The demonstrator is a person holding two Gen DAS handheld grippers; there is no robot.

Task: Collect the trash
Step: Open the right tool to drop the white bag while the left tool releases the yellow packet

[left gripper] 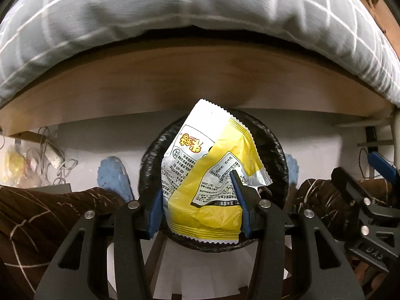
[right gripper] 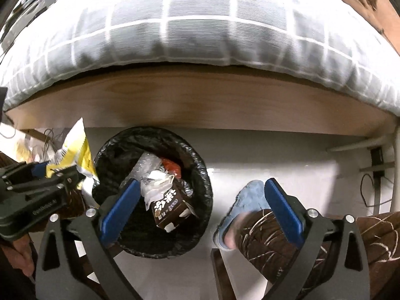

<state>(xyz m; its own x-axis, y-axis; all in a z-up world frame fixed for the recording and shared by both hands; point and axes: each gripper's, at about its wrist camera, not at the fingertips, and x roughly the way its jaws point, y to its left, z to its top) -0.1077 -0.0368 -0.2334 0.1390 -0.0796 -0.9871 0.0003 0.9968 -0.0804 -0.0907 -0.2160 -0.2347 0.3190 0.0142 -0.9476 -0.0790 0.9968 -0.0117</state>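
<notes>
Left hand-held gripper (left gripper: 200, 200) clamped on yellow wrapper (left gripper: 210, 175) dead centre over the black-lined bin (right gripper: 152, 192), right hand-held gripper (right gripper: 200, 212) spread wide and empty at lower centre, carton (right gripper: 172, 210) lying in the bin

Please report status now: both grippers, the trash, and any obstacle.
Left gripper shut on yellow wrapper, above bin. Right gripper open, empty. Brown carton already in bin. No obstacle.

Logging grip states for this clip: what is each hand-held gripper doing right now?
Left hand-held gripper: shut on the yellow snack wrapper.
Right hand-held gripper: open, holding nothing.
</notes>
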